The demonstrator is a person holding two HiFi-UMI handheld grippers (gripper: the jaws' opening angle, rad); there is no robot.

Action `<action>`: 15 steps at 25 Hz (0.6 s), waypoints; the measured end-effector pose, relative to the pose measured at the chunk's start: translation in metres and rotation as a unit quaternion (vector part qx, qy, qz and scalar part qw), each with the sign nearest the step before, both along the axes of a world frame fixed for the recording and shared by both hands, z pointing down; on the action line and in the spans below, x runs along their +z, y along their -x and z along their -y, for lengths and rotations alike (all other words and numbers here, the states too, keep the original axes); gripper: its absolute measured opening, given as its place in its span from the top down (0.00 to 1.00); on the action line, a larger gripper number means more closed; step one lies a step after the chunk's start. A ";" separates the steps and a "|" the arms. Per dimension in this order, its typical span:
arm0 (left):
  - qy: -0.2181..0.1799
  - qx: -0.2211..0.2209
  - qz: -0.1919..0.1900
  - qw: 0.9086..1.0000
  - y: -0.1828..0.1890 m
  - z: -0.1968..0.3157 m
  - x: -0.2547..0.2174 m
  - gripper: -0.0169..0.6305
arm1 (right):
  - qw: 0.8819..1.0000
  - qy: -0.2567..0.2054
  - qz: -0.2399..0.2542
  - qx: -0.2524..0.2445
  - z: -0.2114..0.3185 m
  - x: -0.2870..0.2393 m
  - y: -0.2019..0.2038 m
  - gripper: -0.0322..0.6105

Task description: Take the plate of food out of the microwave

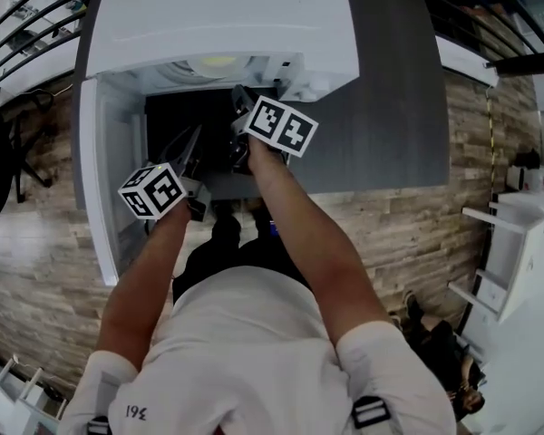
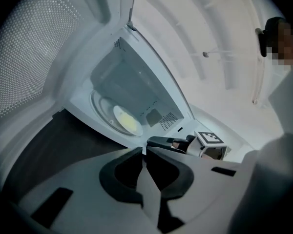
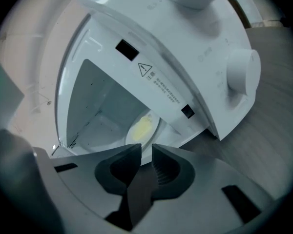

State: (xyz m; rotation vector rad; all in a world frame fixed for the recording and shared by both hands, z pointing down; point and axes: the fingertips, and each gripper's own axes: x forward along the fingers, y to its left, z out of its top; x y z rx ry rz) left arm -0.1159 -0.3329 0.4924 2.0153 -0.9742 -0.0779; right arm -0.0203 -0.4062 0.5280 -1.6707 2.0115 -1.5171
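Holding both grippers before the open microwave (image 1: 218,25), we see the plate of food (image 3: 143,128) inside it on the round turntable (image 2: 105,112), yellow food on it, with nothing touching it. Our left gripper (image 2: 144,151) has its fingers (image 2: 122,174) clenched together on nothing, out in front of the cavity near the swung-open door (image 1: 95,179). Our right gripper (image 3: 146,149) has its fingers (image 3: 168,172) released, a narrow gap between them and nothing in it, pointing toward the plate. The microwave stands on a dark grey desk (image 1: 390,107).
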 end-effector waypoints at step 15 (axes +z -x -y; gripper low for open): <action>0.012 -0.008 -0.006 1.000 0.007 0.026 0.010 0.96 | 0.996 0.008 0.032 0.080 0.054 0.019 -0.008 0.84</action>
